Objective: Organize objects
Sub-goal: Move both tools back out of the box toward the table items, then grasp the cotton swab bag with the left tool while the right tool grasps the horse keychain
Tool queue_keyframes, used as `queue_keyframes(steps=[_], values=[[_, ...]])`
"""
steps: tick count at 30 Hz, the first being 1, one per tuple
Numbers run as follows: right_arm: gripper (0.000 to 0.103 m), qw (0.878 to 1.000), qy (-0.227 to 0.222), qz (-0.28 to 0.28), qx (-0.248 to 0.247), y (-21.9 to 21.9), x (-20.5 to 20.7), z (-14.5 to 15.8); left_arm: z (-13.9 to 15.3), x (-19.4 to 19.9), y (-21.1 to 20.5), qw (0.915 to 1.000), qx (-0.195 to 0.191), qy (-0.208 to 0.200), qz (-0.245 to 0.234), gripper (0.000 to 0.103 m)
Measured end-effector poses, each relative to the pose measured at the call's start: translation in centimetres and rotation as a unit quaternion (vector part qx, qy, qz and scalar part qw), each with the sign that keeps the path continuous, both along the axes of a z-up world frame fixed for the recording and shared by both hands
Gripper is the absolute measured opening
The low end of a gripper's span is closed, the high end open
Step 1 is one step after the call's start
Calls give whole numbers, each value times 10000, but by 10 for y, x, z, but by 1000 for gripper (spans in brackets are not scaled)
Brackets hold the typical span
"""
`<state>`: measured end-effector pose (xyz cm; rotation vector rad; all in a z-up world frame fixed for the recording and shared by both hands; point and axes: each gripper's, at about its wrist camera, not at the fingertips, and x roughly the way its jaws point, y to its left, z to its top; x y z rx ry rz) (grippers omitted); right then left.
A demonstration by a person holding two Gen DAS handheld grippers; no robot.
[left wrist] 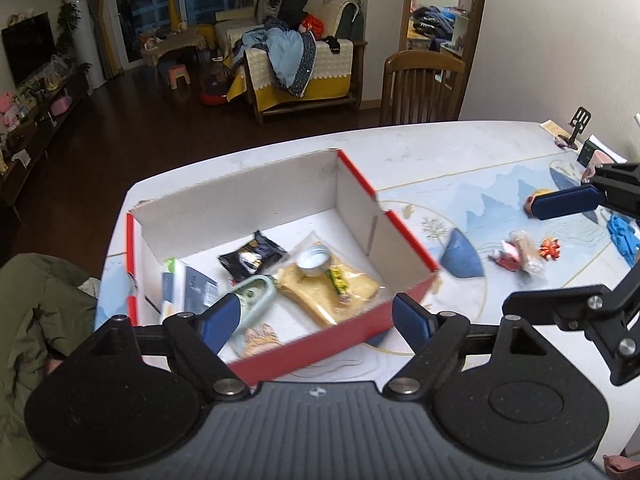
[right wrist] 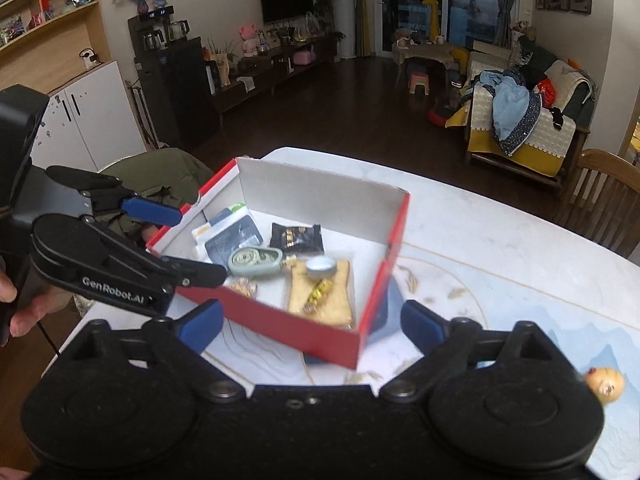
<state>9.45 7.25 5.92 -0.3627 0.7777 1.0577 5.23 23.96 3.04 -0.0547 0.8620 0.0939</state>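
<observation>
Red box [left wrist: 316, 344] with white inner walls, standing near the tabletop [left wrist: 440, 148] corner. Inside, on the box floor: a toast-shaped pouch [left wrist: 360, 286] carrying a round tin [left wrist: 314, 262] and a yellow-green wrapped sweet [left wrist: 338, 280]; a black sachet [left wrist: 252, 258]; a pale green oval case [left wrist: 256, 292]; a white-and-grey packet [left wrist: 188, 286]. Left gripper [left wrist: 316, 320]: fingers spread wide, empty, above the box's near wall. Right gripper [right wrist: 312, 326]: fingers spread wide, empty, above the box's near corner. Outside the box, on the tabletop's patterned mat: a small doll [left wrist: 516, 254], a red-orange figure [left wrist: 550, 249], a blue item [left wrist: 624, 236], and a doll head [right wrist: 606, 386] near the mat's edge.
</observation>
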Motion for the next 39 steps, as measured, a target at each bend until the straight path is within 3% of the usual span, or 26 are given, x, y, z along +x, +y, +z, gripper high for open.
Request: queue_keyframes(steps=[12, 17, 20, 24, 28, 32, 39], values=[[102, 9996, -82, -270, -82, -86, 2, -26, -23, 1, -75, 9991, -427, 31, -55, 90], [102, 9978, -49, -603, -260, -125, 14, -45, -38, 14, -115, 9986, -426, 145, -281, 91], [102, 9956, 92, -863, -343, -151, 24, -58, -49, 24, -133, 9977, -541, 208, -360, 103], [102, 9906, 167, -1265, -485, -182, 41, -73, -61, 43, -154, 9968, -554, 339, -470, 103], [102, 9848, 209, -1614, -608, -207, 60, -85, -73, 63, -170, 9964, -458, 442, -554, 103], [101, 9782, 300, -1931, -702, -226, 83, -95, -87, 86, -185, 9961, -106, 533, -691, 103], [101, 9702, 388, -2227, -867, -237, 113, -112, -106, 123, -206, 9924, 143, 735, -973, 103]])
